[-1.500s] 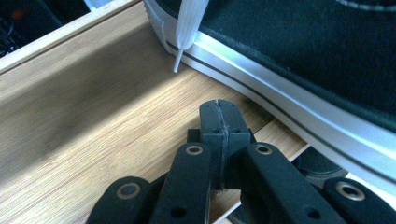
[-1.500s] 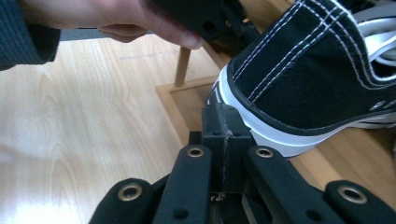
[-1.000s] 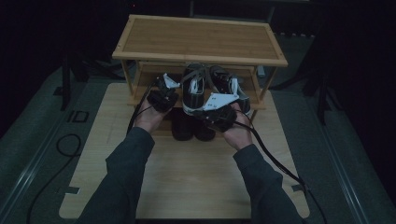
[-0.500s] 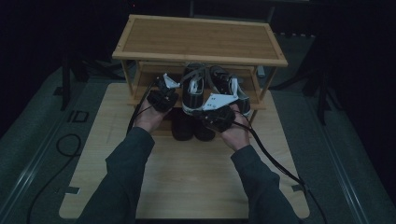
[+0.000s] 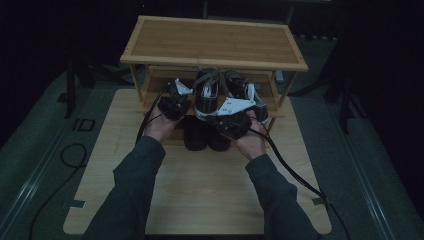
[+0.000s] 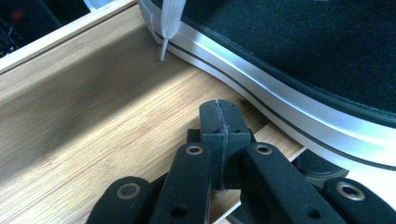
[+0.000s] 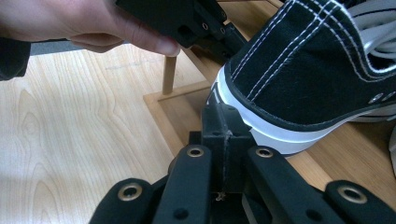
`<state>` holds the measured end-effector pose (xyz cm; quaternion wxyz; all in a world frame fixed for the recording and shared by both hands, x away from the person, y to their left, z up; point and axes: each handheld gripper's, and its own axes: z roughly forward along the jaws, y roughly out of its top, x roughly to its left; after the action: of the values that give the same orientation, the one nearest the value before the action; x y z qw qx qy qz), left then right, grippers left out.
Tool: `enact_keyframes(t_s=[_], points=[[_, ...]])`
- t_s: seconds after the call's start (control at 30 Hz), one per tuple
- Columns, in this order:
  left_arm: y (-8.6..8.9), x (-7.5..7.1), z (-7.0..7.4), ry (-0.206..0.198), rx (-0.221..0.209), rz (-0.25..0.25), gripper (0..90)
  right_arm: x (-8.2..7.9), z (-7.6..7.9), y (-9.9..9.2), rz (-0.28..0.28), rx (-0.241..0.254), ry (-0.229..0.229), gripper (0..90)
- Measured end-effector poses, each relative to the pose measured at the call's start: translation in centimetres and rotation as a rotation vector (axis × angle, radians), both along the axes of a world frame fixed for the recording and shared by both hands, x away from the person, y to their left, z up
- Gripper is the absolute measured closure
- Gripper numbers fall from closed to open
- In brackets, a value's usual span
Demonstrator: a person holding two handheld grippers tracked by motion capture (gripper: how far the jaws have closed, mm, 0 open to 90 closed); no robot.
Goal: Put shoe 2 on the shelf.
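Note:
A pair of black canvas sneakers with white soles, one (image 5: pixel 207 89) beside the other (image 5: pixel 243 86), sits on the middle shelf of a wooden shoe rack (image 5: pixel 215 42). My left gripper (image 5: pixel 176 95) is shut and empty at the left sneaker's side. Its closed tips (image 6: pixel 219 119) hover over the shelf board (image 6: pixel 93 116), just short of the white sole (image 6: pixel 280 105). My right gripper (image 5: pixel 234 114) is shut too, with its tips (image 7: pixel 224 123) at the heel of a sneaker (image 7: pixel 299 70), whether touching I cannot tell.
A dark pair of shoes (image 5: pixel 202 136) stands on the lowest level under the sneakers. The rack rests on a light wooden board (image 5: pixel 200 185). Cables (image 5: pixel 295 175) trail back from the grippers. A white lace end (image 6: pixel 164 44) hangs over the shelf.

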<state>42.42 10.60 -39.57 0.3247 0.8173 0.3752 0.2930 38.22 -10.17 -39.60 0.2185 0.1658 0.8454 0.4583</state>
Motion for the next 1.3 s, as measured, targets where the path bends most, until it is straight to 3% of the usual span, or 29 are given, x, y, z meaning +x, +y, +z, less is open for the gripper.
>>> enact_keyframes(t_s=[0.17,0.73,0.93,1.3], points=[[-0.1,0.0,0.0,-0.003,-0.006,0.005,90.0,0.4,-0.2,0.0,0.000,0.023,0.015,90.0],[-0.1,0.0,0.0,-0.003,-0.005,0.004,90.0,0.9,-0.2,0.4,-0.006,-0.012,0.018,90.0],[0.0,0.0,0.0,-0.002,0.001,0.000,90.0,1.0,-0.1,1.2,-0.041,-0.047,-0.004,90.0],[0.0,0.0,0.0,-0.001,-0.004,0.000,90.0,1.4,-0.1,1.1,-0.054,-0.041,0.005,90.0]])
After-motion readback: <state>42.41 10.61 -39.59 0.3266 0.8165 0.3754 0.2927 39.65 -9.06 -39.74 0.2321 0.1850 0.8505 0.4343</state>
